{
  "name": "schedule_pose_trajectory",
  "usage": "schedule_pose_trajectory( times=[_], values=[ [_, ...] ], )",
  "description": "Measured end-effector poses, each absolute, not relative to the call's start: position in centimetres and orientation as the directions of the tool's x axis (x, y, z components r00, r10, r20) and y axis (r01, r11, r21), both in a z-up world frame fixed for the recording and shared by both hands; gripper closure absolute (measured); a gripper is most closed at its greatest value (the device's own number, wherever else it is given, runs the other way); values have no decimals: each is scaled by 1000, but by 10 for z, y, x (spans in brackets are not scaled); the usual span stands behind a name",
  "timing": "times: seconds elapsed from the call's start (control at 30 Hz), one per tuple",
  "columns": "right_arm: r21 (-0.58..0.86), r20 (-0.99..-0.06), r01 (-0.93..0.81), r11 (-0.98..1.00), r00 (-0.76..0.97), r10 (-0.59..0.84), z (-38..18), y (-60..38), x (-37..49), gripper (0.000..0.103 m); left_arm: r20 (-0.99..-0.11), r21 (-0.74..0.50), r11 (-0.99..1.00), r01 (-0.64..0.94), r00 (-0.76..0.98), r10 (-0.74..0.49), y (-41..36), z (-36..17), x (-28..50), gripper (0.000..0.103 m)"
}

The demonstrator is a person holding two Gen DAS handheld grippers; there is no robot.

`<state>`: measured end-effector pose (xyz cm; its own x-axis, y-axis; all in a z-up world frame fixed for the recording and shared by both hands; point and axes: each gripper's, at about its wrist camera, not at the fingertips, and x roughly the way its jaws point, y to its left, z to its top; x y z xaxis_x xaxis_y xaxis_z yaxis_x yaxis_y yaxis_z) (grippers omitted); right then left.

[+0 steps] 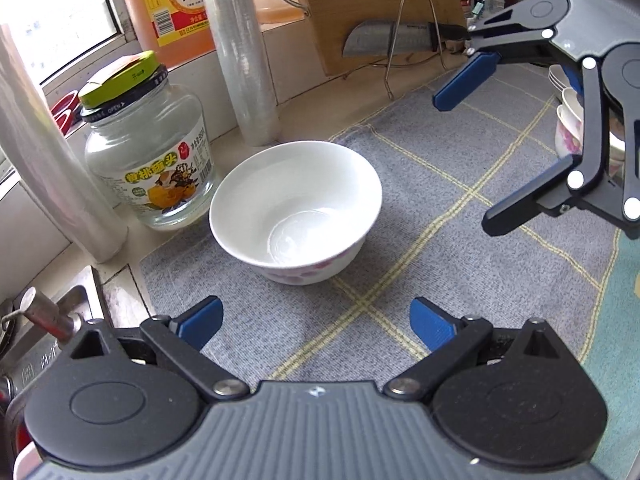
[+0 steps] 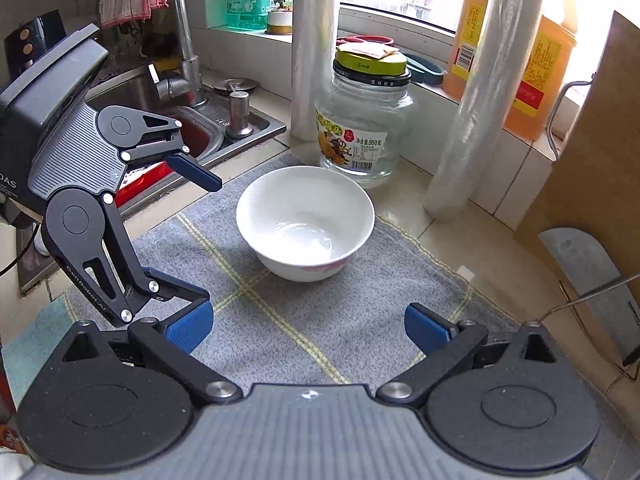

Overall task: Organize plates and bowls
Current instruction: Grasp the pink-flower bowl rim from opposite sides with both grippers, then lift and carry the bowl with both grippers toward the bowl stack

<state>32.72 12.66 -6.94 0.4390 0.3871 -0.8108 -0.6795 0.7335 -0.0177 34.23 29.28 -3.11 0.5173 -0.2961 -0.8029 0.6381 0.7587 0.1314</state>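
Note:
A white bowl (image 1: pixel 295 208) with pink flower marks stands upright and empty on a grey checked cloth (image 1: pixel 440 184). It also shows in the right wrist view (image 2: pixel 305 222). My left gripper (image 1: pixel 316 326) is open and empty, just short of the bowl. My right gripper (image 2: pixel 309 330) is open and empty, also a little short of the bowl. Each gripper shows in the other's view: the right one (image 1: pixel 476 148) at the right, the left one (image 2: pixel 200 240) at the left. A stack of white bowls (image 1: pixel 568 120) stands at the far right, partly hidden behind the right gripper.
A glass jar (image 1: pixel 148 160) with a green lid stands right beside the bowl. Two rolls of plastic wrap (image 1: pixel 240 52), an orange bottle (image 1: pixel 172 0), a cutting board (image 1: pixel 380 4) and a knife (image 1: pixel 392 38) on a wire rack line the back. A sink (image 2: pixel 168 120) with a tap lies left.

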Motion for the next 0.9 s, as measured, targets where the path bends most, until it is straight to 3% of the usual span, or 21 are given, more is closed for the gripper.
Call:
schedule_pose_trajectory(
  times=[0.5,0.9],
  values=[
    [-29,-841,-752,659,375,391,-106,164,374,1,-833,102,661,744,427,-351,300,-55,393,11],
    [-124,-858,-810,574,378,349,-115,172,377,12,-838,119,586,802,398,-374,302,-57,401,17]
  ],
)
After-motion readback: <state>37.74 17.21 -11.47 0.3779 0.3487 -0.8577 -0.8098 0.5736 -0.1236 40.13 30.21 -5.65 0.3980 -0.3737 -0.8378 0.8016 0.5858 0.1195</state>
